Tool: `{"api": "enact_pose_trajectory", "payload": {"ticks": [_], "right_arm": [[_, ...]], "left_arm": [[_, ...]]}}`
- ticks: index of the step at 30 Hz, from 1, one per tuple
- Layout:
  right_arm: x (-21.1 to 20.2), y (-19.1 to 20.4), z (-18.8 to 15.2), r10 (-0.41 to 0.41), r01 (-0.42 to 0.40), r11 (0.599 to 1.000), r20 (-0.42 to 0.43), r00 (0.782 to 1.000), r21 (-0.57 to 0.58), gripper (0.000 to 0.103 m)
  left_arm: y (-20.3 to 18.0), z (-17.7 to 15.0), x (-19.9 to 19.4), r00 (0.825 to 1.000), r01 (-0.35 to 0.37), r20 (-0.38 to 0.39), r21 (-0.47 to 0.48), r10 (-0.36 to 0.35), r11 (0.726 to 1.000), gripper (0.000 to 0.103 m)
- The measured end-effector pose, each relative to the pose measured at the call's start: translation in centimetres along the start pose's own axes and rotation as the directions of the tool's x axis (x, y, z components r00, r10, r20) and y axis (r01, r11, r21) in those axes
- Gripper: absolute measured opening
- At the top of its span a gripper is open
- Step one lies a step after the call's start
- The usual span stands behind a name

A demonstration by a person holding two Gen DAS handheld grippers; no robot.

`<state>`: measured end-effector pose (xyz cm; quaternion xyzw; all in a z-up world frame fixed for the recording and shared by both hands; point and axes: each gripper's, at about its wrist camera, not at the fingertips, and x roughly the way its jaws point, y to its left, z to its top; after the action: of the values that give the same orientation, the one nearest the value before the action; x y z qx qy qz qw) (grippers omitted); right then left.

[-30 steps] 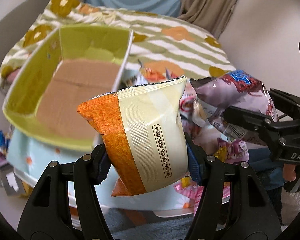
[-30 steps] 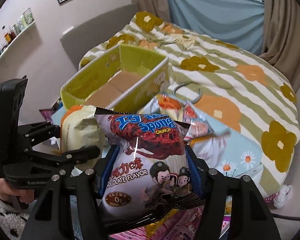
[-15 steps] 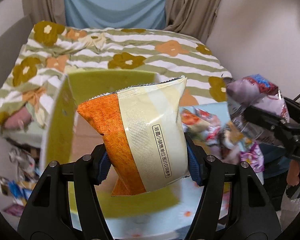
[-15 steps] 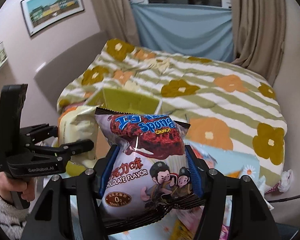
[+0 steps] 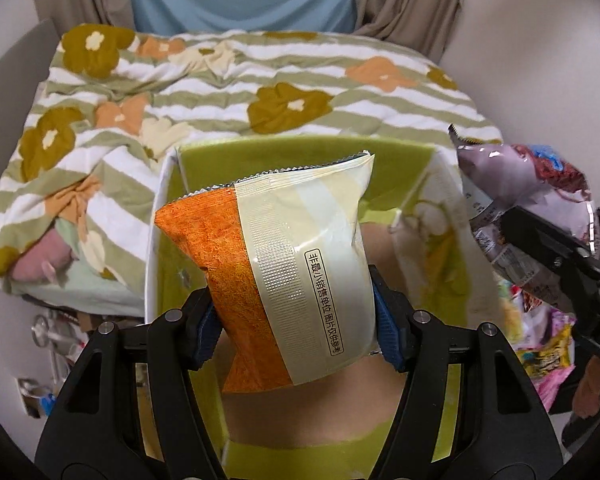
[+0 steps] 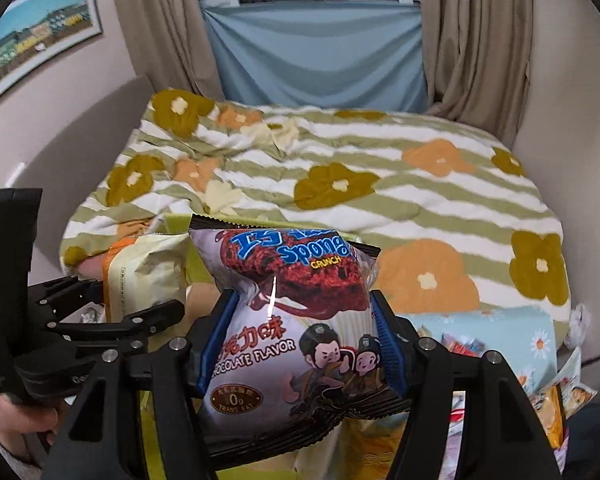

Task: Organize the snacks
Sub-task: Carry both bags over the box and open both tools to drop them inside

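My left gripper (image 5: 296, 326) is shut on an orange and cream snack bag (image 5: 284, 272), held upright over the open green cardboard box (image 5: 440, 280), whose brown floor shows below. My right gripper (image 6: 300, 344) is shut on a purple chocolate sponge crunch bag (image 6: 288, 320), held just right of the left one. The purple bag (image 5: 528, 200) and right gripper show at the right edge of the left wrist view. The orange bag (image 6: 148, 276) and left gripper (image 6: 112, 308) show at the left of the right wrist view. The box edge (image 6: 180, 220) peeks behind the bags.
A bed with a striped flower quilt (image 6: 340, 184) lies beyond the box. Several loose snack packets (image 5: 540, 352) lie on a light blue cloth (image 6: 500, 332) to the right. Clutter sits on the floor at the left (image 5: 44, 332). Curtains and a blue sheet (image 6: 316, 52) hang behind.
Both grippers have risen and swung left with their bags. The green box, earlier up and to the left, now lies straight under the left gripper's bag. Both grips are unchanged.
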<state>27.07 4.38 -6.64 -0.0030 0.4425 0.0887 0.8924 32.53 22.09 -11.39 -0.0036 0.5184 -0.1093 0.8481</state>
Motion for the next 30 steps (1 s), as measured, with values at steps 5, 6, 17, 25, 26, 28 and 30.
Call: {"api": "enact_pose_trajectory", "payload": {"ticks": [5, 6, 17, 25, 26, 28, 30], "right_arm": [[1.8, 0.9, -0.1, -0.005, 0.006, 1.000, -0.024, 1.000, 0.012, 0.060], [2.0, 1.0, -0.2, -0.010, 0.010, 1.000, -0.025, 1.000, 0.007, 0.060], [2.3, 2.4, -0.9, -0.006, 0.005, 1.000, -0.011, 1.000, -0.029, 0.061], [5.8, 3.1, 0.0, 0.001, -0.002, 1.000, -0.058, 0.998, -0.021, 0.061], [6.3, 3.3, 0.0, 0.002, -0.004, 1.000, -0.065, 0.998, -0.025, 0.062], [7.2, 3.5, -0.1, 0.007, -0.009, 1.000, -0.072, 0.997, -0.028, 0.066], [7.7, 3.8, -0.2, 0.011, -0.013, 0.999, -0.062, 0.998, -0.032, 0.090]], "left_arm": [[0.5, -0.3, 2.5, 0.998, -0.069, -0.010, 0.007, 0.069, 0.998, 0.101], [0.6, -0.4, 2.5, 0.997, -0.076, 0.001, 0.010, 0.076, 0.997, 0.101], [1.4, -3.0, -0.7, 0.992, -0.125, 0.010, -0.016, 0.126, 0.992, 0.101], [2.2, -4.6, -1.7, 0.988, -0.149, 0.028, -0.026, 0.150, 0.988, 0.101], [2.5, -4.7, -1.6, 0.988, -0.151, 0.024, -0.033, 0.152, 0.988, 0.101], [3.0, -5.0, -1.2, 0.990, -0.141, 0.013, -0.047, 0.142, 0.989, 0.101], [3.2, -5.4, -0.9, 0.991, -0.134, 0.001, -0.055, 0.135, 0.989, 0.101]]}}
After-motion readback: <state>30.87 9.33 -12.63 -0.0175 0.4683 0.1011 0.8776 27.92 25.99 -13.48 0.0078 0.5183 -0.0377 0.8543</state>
